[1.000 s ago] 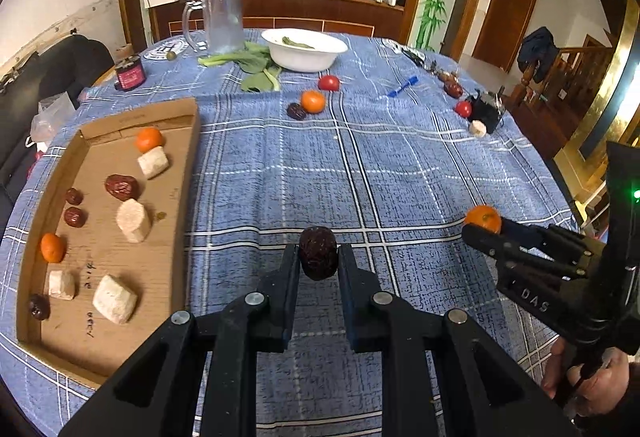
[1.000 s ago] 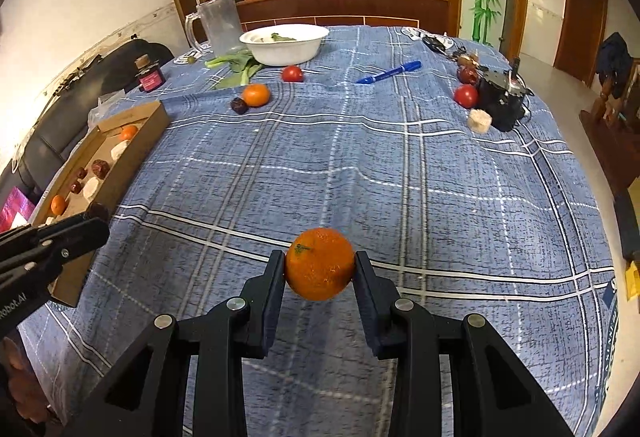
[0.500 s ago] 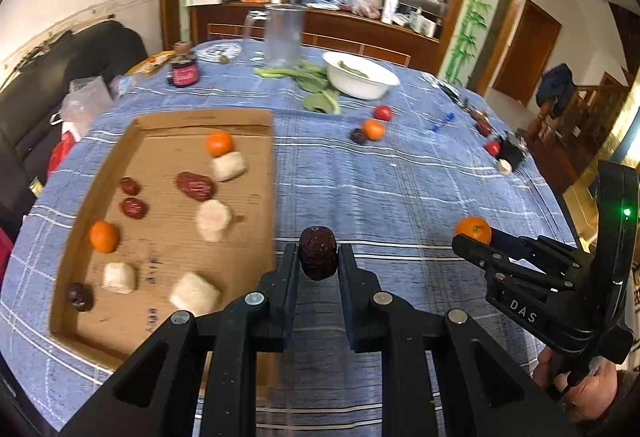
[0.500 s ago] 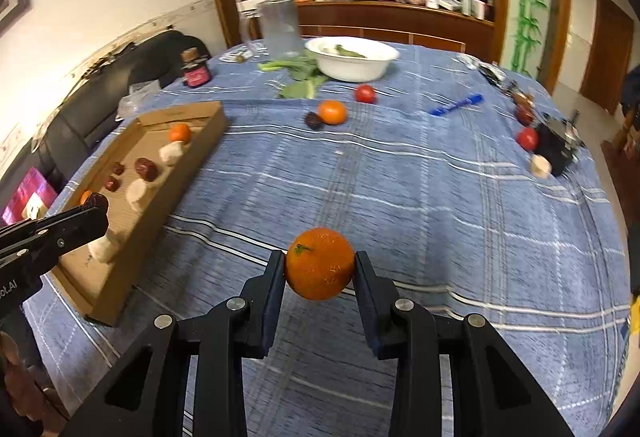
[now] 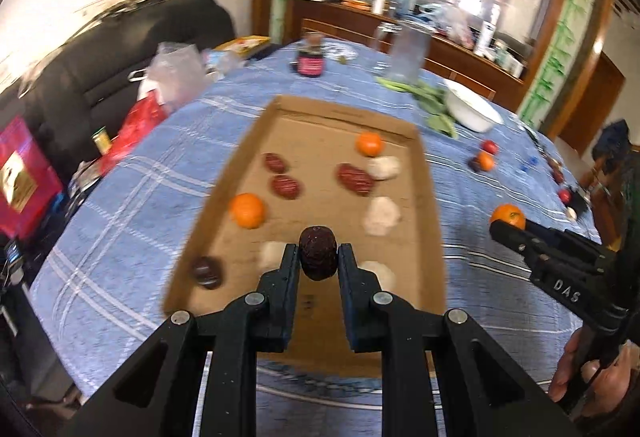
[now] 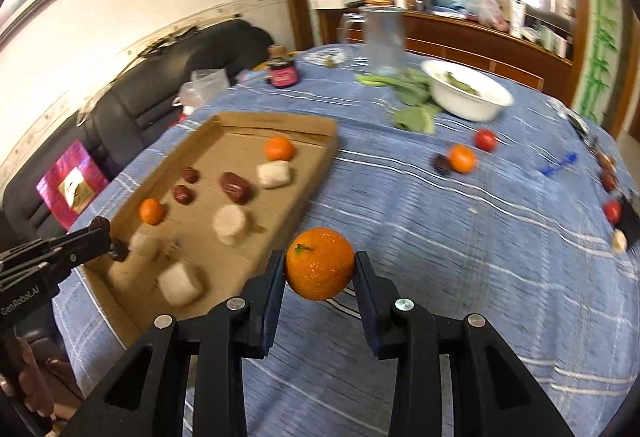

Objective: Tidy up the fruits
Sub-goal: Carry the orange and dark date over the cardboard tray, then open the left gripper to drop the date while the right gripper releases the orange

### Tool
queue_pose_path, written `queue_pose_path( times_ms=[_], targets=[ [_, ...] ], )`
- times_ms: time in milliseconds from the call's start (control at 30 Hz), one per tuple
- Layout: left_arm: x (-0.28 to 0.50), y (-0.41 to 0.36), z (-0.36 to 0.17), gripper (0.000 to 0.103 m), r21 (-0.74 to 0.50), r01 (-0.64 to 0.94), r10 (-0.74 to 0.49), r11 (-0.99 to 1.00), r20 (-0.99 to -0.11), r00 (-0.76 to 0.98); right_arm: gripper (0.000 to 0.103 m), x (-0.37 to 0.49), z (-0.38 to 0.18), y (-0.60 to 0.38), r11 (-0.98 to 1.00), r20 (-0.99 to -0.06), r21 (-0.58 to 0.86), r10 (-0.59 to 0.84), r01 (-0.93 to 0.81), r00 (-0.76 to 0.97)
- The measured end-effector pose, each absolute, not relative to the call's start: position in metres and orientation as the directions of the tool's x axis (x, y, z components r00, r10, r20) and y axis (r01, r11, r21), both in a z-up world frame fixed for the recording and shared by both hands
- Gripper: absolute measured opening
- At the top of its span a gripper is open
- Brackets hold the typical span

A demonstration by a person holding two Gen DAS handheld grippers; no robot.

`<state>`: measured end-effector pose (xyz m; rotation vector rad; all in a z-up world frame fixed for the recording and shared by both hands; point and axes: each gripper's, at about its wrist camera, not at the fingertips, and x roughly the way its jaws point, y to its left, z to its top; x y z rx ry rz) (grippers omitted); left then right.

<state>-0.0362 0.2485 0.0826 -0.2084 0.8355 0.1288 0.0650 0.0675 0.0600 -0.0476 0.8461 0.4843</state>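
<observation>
My left gripper point(image 5: 319, 257) is shut on a dark red date point(image 5: 318, 252) and holds it above the near part of the cardboard tray point(image 5: 430, 197). The tray holds oranges, dates and pale chunks. My right gripper point(image 6: 320, 269) is shut on an orange point(image 6: 320, 263) above the blue cloth, just right of the tray point(image 6: 320, 153). The right gripper also shows in the left wrist view point(image 5: 508, 225), and the left gripper in the right wrist view point(image 6: 102, 231).
Loose on the blue checked cloth point(image 6: 460, 237) lie an orange point(image 6: 462, 158), a date point(image 6: 441, 164) and a red tomato point(image 6: 485, 139). A white bowl point(image 6: 466, 95), green leaves point(image 6: 412, 105), a clear jug point(image 6: 384, 39) and a dark jar point(image 6: 283, 71) stand at the back. A black sofa point(image 6: 160, 85) lies left.
Both grippers have swung left with their fruits. The left gripper now holds the date over the tray, and the right one has come up beside the tray's right edge.
</observation>
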Motion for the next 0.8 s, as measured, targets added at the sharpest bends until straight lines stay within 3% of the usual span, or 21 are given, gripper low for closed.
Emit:
queue_pose_path(
  times_ms=[400,800],
  targets=[
    [-0.045,0.286,0.058,0.018,-0.150,-0.269,0.050,0.952,-0.786,0.616,0.038,0.068,0.052,0.145,0.788,-0.743,0.137,0.483,-0.601,0.464],
    [-0.030,0.287,0.035,0.018,-0.173,-0.258,0.007,0.950,-0.817,0.576,0.038,0.083,0.023,0.148,0.806,-0.801,0.167,0.447,-0.568,0.399]
  ],
)
